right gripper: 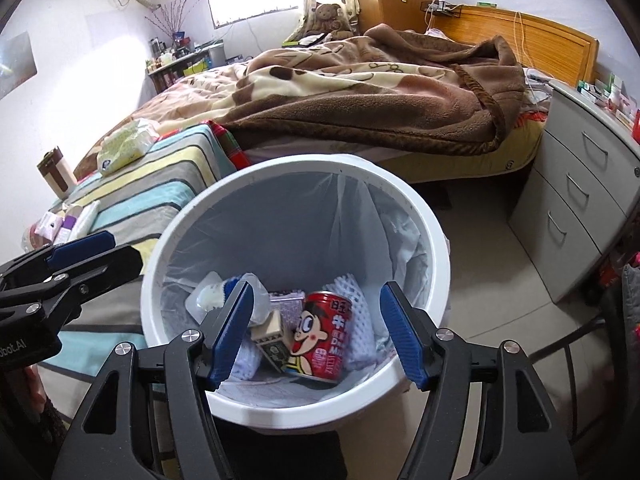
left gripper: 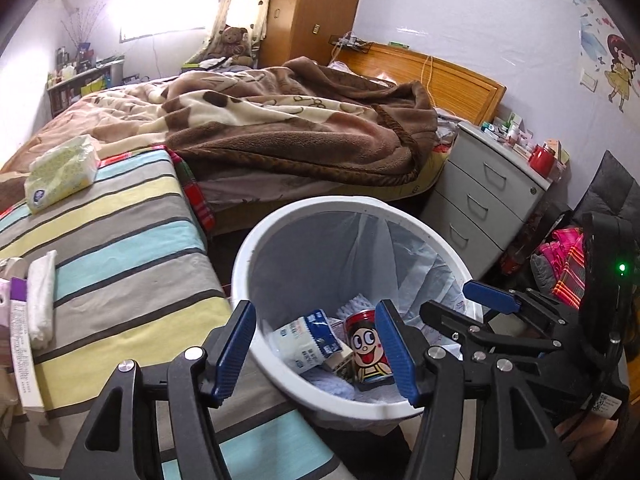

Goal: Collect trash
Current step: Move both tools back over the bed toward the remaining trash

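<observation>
A white bin (left gripper: 280, 216) with a thin liner stands on the floor beside a striped cover (left gripper: 120, 240). At its bottom lie a red cartoon can (left gripper: 368, 344), a blue-and-white packet (left gripper: 308, 340), a small box (right gripper: 272, 336), white foam netting (right gripper: 360, 320) and a clear plastic cup (right gripper: 208, 300). My left gripper (left gripper: 316, 350) hangs open over the bin's near rim with nothing between its blue pads. My right gripper (right gripper: 320, 334) is also open and empty above the bin (right gripper: 300, 162) and the can (right gripper: 324, 332). Each gripper shows in the other's view, the right (left gripper: 468, 304) and the left (right gripper: 92, 258).
On the striped cover lie a green tissue pack (left gripper: 60, 172), a rolled white cloth (left gripper: 42, 300) and a tube (left gripper: 20, 340). Behind is a bed with a brown blanket (left gripper: 300, 128). Grey drawers (left gripper: 488, 200) stand to the right, near pink cloth (left gripper: 564, 264).
</observation>
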`<state>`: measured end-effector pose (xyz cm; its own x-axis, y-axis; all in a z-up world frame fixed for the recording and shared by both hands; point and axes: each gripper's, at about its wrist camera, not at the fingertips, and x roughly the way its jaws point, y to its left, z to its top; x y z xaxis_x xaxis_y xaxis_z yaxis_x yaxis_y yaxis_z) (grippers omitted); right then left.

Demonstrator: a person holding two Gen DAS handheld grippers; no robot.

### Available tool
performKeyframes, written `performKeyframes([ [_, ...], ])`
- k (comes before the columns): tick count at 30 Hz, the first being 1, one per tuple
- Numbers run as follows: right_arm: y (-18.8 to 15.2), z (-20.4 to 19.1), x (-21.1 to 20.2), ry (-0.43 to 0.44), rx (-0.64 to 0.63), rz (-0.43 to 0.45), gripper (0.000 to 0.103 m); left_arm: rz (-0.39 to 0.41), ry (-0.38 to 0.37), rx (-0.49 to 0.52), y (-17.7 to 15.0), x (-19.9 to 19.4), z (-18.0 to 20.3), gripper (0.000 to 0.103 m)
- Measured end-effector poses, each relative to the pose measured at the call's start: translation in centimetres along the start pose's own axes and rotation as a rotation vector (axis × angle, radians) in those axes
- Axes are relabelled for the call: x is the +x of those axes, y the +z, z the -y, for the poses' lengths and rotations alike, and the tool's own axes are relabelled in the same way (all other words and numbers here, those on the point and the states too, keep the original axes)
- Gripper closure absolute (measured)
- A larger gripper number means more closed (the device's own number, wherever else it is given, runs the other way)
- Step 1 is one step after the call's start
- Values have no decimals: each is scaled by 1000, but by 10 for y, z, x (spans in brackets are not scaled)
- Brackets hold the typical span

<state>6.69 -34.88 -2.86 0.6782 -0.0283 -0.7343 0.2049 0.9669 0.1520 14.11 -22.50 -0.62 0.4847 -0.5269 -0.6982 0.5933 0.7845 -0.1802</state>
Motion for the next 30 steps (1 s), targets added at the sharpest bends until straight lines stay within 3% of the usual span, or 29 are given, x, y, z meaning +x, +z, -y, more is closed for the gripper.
performKeyframes([
  [17,1,-48,-10,78,-24,59,36,83,75,-60,-19,-58,-48,41],
  [30,3,-108,-5,198,-72,89,36,132,222,-150,-52,-113,-127,41],
])
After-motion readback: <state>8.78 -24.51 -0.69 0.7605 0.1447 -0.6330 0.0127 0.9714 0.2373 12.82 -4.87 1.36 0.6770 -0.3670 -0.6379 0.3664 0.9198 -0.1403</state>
